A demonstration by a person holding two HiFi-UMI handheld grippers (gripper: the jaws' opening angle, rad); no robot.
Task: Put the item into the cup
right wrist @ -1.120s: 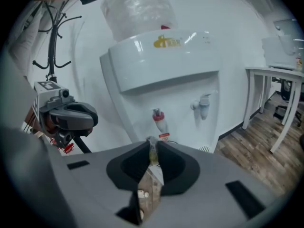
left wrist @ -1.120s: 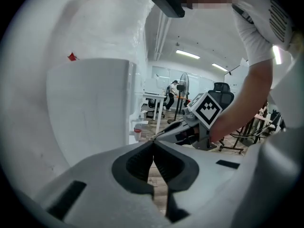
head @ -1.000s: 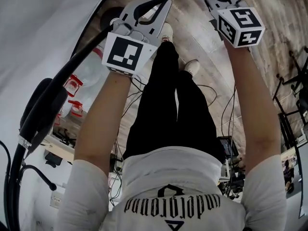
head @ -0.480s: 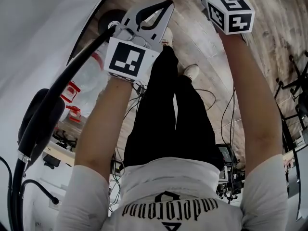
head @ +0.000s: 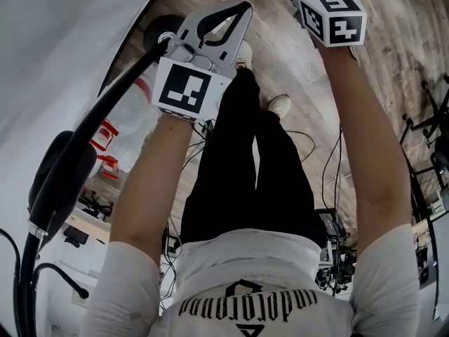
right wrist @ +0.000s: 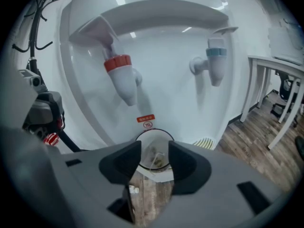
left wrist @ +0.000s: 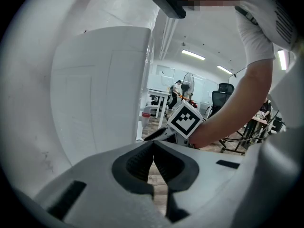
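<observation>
Cup (right wrist: 153,137) below red dispenser tap (right wrist: 121,77) | item (right wrist: 160,161), seemingly a tea bag, lies inside cup | right claw (right wrist: 155,146) nearer, above cup, pointing into its mouth, jaws just opened wide, pinching nothing | left claw (left wrist: 153,148) pressed together, empty

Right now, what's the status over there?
Left tongs shut, empty. Right tongs just opening, nothing between them. Cup just beyond, pale item inside. Nothing in the way.

Item (right wrist: 159,161) in cup (right wrist: 153,137), beneath left tap (right wrist: 122,80); right tap (right wrist: 216,63) aside
</observation>
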